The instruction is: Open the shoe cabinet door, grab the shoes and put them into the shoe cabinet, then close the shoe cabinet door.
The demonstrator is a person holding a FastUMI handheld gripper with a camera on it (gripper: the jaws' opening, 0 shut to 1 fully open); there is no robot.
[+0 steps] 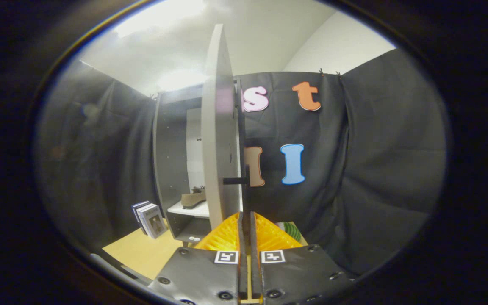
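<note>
The grey shoe cabinet stands on the table against the booth wall, and its door is swung open so that I see it almost edge-on. A small dark handle sticks out near the door's free edge. Inside, a brown shoe lies on the white shelf, partly hidden by the door. My gripper is shut, its fingers pressed close together with nothing between them. Its tips sit just below the handle, at the door's lower free edge; whether they touch the door I cannot tell.
A few upright books stand on the wooden table left of the cabinet. A green striped object peeks out just right of the fingers. Black cloth walls close in on the left, back and right.
</note>
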